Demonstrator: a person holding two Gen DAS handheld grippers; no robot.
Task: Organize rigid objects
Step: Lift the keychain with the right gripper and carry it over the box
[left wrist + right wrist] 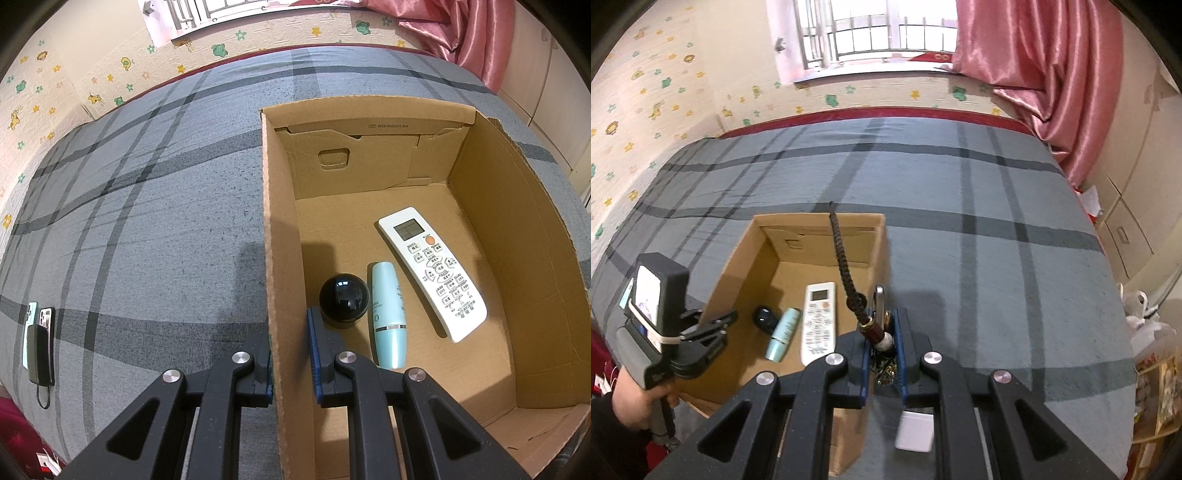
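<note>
Right gripper (882, 345) jaws clenched on half-hidden keychain (877, 332); left gripper (290, 350) jaws astride cardboard box (275, 258) wall, grip unclear.

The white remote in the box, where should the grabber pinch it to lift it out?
Best guess: pinch the white remote across its two long edges, near the middle, coming straight down from above. It lies flat, buttons up, on the floor of the cardboard box, so only the narrow width fits between fingers. The teal bottle lies close on one side, so a finger must slip between them.
</note>
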